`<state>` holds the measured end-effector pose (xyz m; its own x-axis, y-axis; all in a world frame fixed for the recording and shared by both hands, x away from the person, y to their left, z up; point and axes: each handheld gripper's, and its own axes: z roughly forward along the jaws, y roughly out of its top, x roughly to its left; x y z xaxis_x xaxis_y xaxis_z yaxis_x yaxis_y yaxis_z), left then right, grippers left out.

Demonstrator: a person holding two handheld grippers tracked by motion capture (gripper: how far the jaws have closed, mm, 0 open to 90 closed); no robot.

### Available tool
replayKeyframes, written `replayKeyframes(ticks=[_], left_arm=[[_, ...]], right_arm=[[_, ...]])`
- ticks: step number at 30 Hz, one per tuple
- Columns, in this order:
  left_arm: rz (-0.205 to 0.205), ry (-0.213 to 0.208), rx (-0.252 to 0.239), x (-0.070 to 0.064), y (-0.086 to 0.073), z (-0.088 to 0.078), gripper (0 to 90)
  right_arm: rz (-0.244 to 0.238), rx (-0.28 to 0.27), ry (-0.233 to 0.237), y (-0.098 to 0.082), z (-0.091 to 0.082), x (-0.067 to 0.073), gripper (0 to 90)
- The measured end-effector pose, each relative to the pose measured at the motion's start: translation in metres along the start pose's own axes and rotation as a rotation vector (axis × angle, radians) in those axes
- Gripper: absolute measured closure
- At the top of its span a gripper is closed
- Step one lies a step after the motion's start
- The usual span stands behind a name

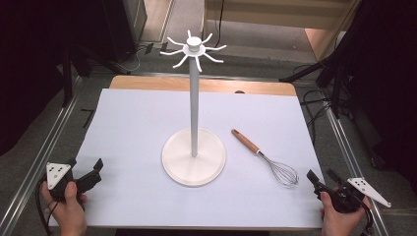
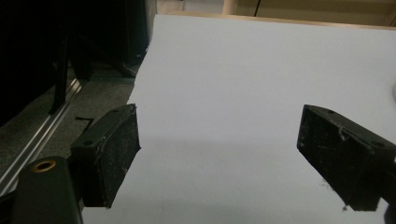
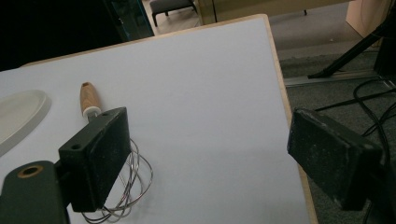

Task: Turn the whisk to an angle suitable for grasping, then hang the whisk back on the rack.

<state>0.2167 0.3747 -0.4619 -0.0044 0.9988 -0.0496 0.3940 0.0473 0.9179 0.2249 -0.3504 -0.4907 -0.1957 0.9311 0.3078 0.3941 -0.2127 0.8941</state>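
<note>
A white stand (image 1: pixel 194 156) with a round base, a tall pole and a ring of hooks at the top rises from the middle of the white table mat (image 1: pixel 137 128). To its right lies a wire whisk (image 1: pixel 266 158) with a wooden handle. In the right gripper view the whisk (image 3: pixel 126 186) lies partly behind the left jaw, its handle pointing away. My right gripper (image 1: pixel 322 179) is open at the front right corner, just right of the whisk's wires. My left gripper (image 1: pixel 96 168) is open at the front left with nothing between its jaws (image 2: pixel 219 154).
The mat lies on a wooden table (image 1: pixel 206 84) framed by metal rails (image 1: pixel 44 157). Dark tripod legs (image 1: pixel 319 69) and cables (image 1: pixel 314 103) stand beyond the table's right side. The stand's base (image 3: pixel 18 112) shows at the left of the right gripper view.
</note>
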Motion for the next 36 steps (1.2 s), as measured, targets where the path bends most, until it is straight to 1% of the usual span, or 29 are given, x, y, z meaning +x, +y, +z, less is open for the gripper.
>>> replayKeyframes(ticks=[2,3,5,9,10,11,12,13,16,22,25,26,27,28,29,30,31,35,36], left_arm=[[0.002,0.0,0.001,0.0,0.0,0.0,14.0],[0.005,0.002,0.004,0.0,0.0,0.0,14.0],[0.005,-0.002,-0.001,0.0,0.0,0.0,14.0],[-0.002,-0.011,-0.005,0.002,0.0,-0.001,14.1],[-0.012,-0.014,-0.01,0.002,0.0,-0.001,14.1],[-0.016,-0.016,-0.01,0.002,0.0,-0.001,14.1],[-0.016,-0.017,-0.006,0.003,0.0,-0.001,14.1],[-0.013,-0.015,0.0,0.003,0.0,0.0,14.1],[-0.011,-0.013,0.004,0.002,0.0,0.0,14.1],[-0.01,-0.022,0.01,0.002,0.0,0.001,14.3],[-0.007,-0.023,0.014,0.002,0.001,0.001,14.3],[-0.004,-0.026,0.016,0.002,0.001,0.001,14.3],[-0.006,-0.027,0.016,0.002,0.001,0.001,14.3],[-0.008,-0.029,0.013,0.002,0.001,0.001,14.3],[-0.009,-0.03,0.011,0.003,0.001,0.001,14.3],[-0.009,-0.031,0.012,0.003,0.001,0.001,14.3],[-0.011,-0.033,0.012,0.003,0.001,0.001,14.3],[0.003,-0.037,0.022,0.002,0.001,0.002,14.6],[0.004,-0.036,0.024,0.001,0.001,0.002,14.6]], right_arm=[[-0.003,0.001,0.0,0.0,0.0,0.0,14.2],[-0.011,0.007,-0.011,0.001,0.001,0.001,14.4],[-0.015,0.006,-0.011,0.001,0.001,0.0,14.4],[-0.005,0.009,-0.021,0.001,0.002,0.001,15.8],[-0.006,0.013,-0.023,0.001,0.002,0.001,16.1],[-0.016,0.019,-0.035,0.001,0.003,0.002,17.0],[-0.016,0.019,-0.035,0.001,0.003,0.002,17.0],[-0.018,0.027,-0.045,0.001,0.003,0.004,17.9],[-0.024,0.029,-0.046,0.001,0.003,0.004,18.4],[-0.033,0.025,-0.051,0.001,0.003,0.005,18.6],[-0.025,0.023,-0.053,0.001,0.003,0.005,20.9],[-0.025,0.024,-0.051,0.002,0.002,0.005,23.6],[-0.037,0.026,-0.055,0.002,0.002,0.006,26.5],[-0.066,0.037,-0.064,0.004,0.001,0.01,28.2],[-0.066,0.037,-0.064,0.004,0.001,0.01,28.2],[-0.086,0.053,-0.078,0.005,0.002,0.013,28.6],[-0.103,0.056,-0.08,0.005,0.004,0.014,28.6],[-0.103,0.068,-0.082,0.006,0.005,0.017,29.2],[-0.111,0.066,-0.072,0.006,0.004,0.017,30.1]])
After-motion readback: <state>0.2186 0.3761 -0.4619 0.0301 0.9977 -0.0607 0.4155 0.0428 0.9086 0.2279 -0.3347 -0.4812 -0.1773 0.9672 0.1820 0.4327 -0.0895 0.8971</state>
